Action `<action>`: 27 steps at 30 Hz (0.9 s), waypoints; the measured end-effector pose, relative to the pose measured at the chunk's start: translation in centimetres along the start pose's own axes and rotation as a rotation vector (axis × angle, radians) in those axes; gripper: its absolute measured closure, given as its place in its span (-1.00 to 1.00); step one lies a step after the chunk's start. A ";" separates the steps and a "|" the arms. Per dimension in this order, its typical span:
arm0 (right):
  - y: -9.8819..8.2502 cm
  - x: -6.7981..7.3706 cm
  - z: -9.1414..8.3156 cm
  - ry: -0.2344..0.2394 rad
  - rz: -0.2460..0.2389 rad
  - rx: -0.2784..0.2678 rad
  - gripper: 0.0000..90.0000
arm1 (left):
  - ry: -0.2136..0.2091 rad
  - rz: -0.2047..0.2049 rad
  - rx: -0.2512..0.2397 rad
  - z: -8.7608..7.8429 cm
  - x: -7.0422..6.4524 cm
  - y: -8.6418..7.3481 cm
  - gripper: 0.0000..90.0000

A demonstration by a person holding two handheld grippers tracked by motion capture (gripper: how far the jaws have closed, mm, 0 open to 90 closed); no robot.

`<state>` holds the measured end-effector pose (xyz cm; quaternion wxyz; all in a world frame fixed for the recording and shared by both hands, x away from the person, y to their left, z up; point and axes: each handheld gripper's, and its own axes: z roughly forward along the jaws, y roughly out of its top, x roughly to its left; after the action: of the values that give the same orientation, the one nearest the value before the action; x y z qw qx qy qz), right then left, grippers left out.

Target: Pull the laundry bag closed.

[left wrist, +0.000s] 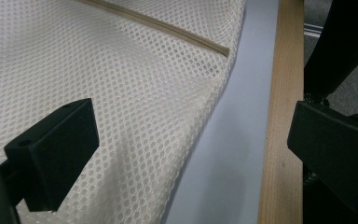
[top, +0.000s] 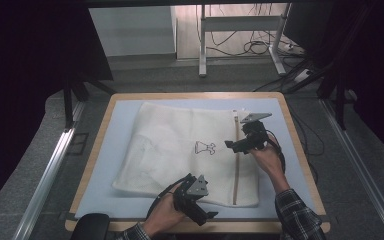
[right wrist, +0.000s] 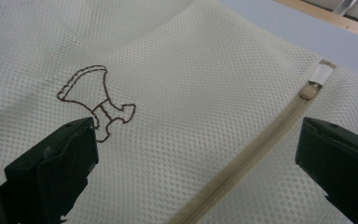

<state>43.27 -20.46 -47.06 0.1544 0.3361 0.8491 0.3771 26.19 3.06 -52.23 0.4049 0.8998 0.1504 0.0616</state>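
Right gripper (top: 241,144), black, two-jawed, with grey three-cornered top plate: jaws spread wide, holding nothing, hovering over the right half of the cream-white mesh laundry bag (top: 180,150). Seen along its jaws in the right gripper view (right wrist: 196,154): beige zipper (right wrist: 242,158) running diagonally between the jaws, closed along the whole visible length, with the pull tab (right wrist: 309,91) parked at the far end beside a small white fabric tab. Brown embroidered outline motif (right wrist: 98,100) just beyond the left-hand jaw.

Left gripper (top: 202,210), same build: jaws likewise wide apart and empty, poised at the near edge of the bag, close to the near right corner. In the left gripper view (left wrist: 191,154): one jaw above the mesh, the other off past the wooden table rim (left wrist: 279,140), with the bag's hem, a strip of pale blue mat (left wrist: 233,154) and the near end of the zipper (left wrist: 168,28) in between.

Bag lying flat, spread on the mat (top: 125,125), central on the table.

Progress, judged from the layout: approach stage only. Nothing gripped, zipper not yet opened, bag not lifted or folded. Probably left to do: steadying the fabric near the corner with the left gripper, closing the right gripper on the pull tab, drawing it along the track.
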 end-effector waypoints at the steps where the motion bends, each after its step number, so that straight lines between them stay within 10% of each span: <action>1: 0.0 0.2 -0.1 0.002 -0.002 -0.003 -1.00 | 0.001 0.000 0.002 -0.1 0.0 0.0 -0.96; 27: -1.9 4.8 -1.7 0.043 -0.075 -0.034 -1.00 | 0.066 -0.027 -0.003 -2.1 1.3 -1.0 -0.96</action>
<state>38.10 -19.01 -47.40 0.1558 0.2933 0.8577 0.3926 26.68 5.63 -51.57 0.4019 0.8945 0.1759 0.0858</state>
